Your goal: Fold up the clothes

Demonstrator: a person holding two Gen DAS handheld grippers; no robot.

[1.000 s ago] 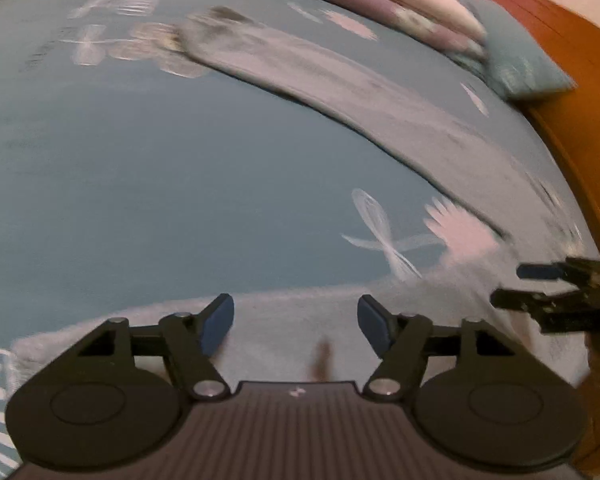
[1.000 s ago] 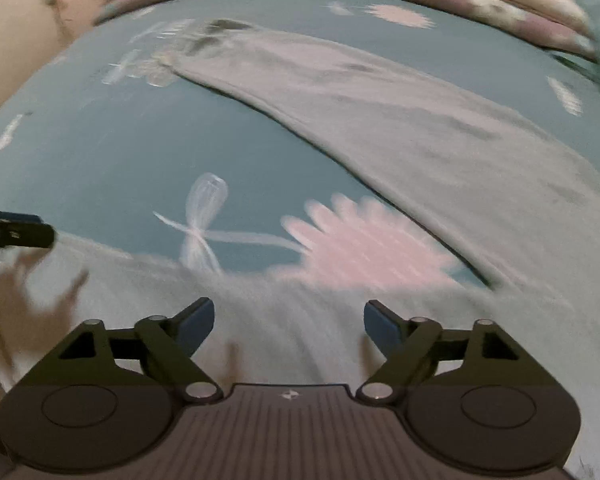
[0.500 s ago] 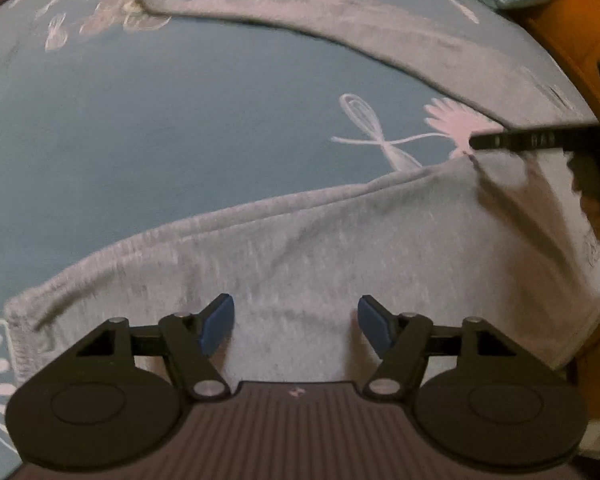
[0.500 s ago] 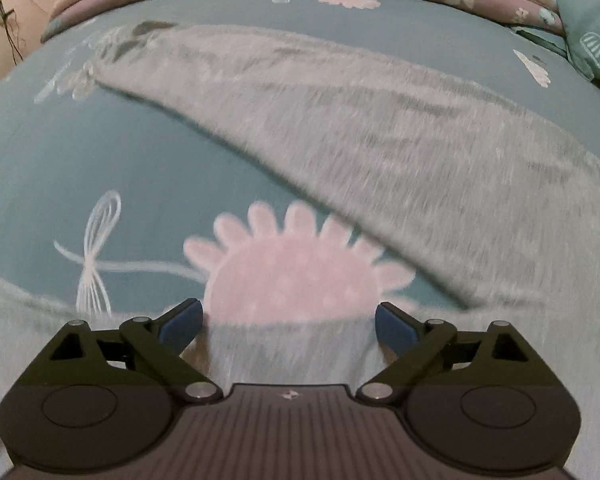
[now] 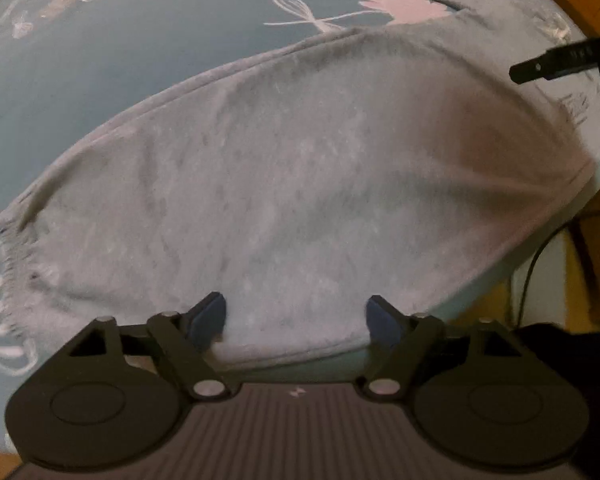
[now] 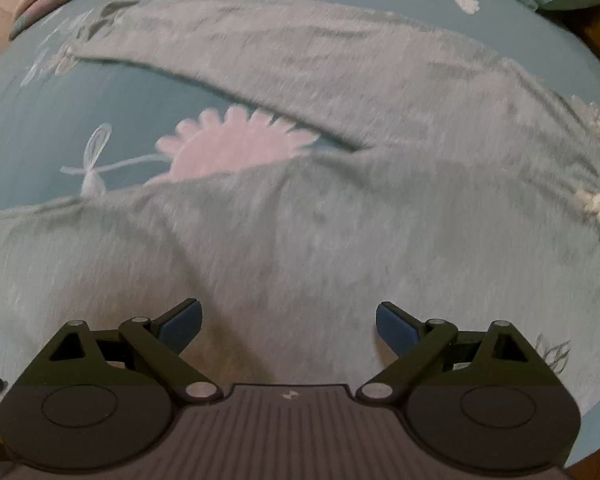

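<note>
Hovering over grey trousers (image 5: 300,184) spread on teal floral bedsheet (image 5: 100,80). Left gripper (image 5: 296,316) jaws wide, just been opening, nothing pinched; near leg edge lies below fingertips. Right gripper (image 6: 288,320) jaws wide too, opened further within the last second, cloth beneath, not gripped. Versus a second ago: both views closer, grey fabric fills the frames, pink flower print (image 6: 236,144) farther up. Drawstring (image 6: 598,200) at right.
</note>
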